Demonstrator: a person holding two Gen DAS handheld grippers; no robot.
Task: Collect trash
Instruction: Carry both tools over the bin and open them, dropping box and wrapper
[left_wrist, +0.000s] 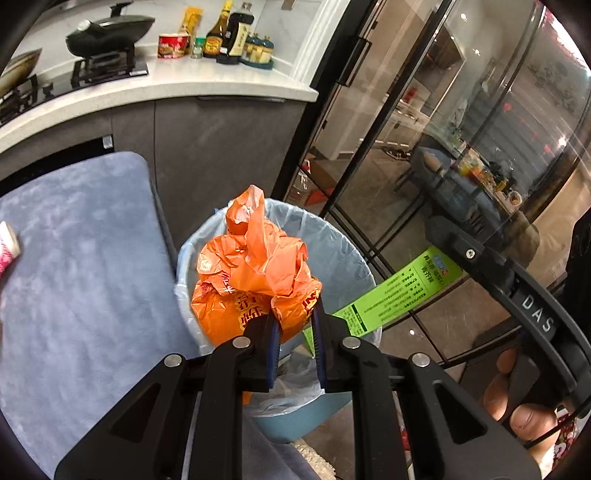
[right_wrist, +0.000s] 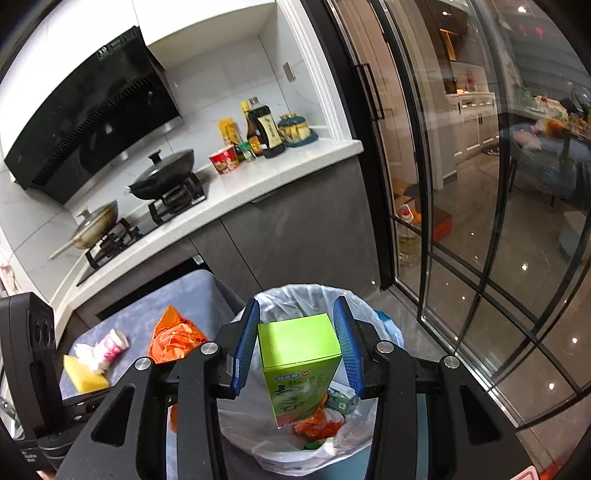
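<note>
Left wrist view first: the left tongs (left_wrist: 295, 321) are pinched nearly closed on the lower edge of a crumpled orange plastic bag (left_wrist: 255, 273), and that bag hangs right above the mouth of a round pale-blue trash bin with a clear liner (left_wrist: 343, 254). Off to the left sits the blue-grey cloth-covered tabletop (left_wrist: 81, 266), with a pink-and-white paper cup (left_wrist: 7, 245) just poking in at the frame edge. To the right, a bright green printed carton (left_wrist: 399, 291) reaches in over the bin's rim, carried by the other black handle, with bare fingers (left_wrist: 517, 406) wrapped around its grip. Up top, a black lidded wok (left_wrist: 107, 33) rests on the stove, bottles lined up beside it. Over to the right wrist view: the right tongs (right_wrist: 299, 343) stand partly open, and the green carton (right_wrist: 301, 365) sits between the blue pads; the right-hand pad looks a touch clear of it, so I cannot tell how firmly it is gripped. The carton points down into the lined bin (right_wrist: 288, 295), where green and orange scraps already lie at the bottom. On the tabletop (right_wrist: 199, 291) to the left: the orange bag (right_wrist: 177, 336), the pink-and-white cup (right_wrist: 112, 347) lying on its side next to crumpled white tissue, and a yellow sponge (right_wrist: 85, 374) just in front.
</note>
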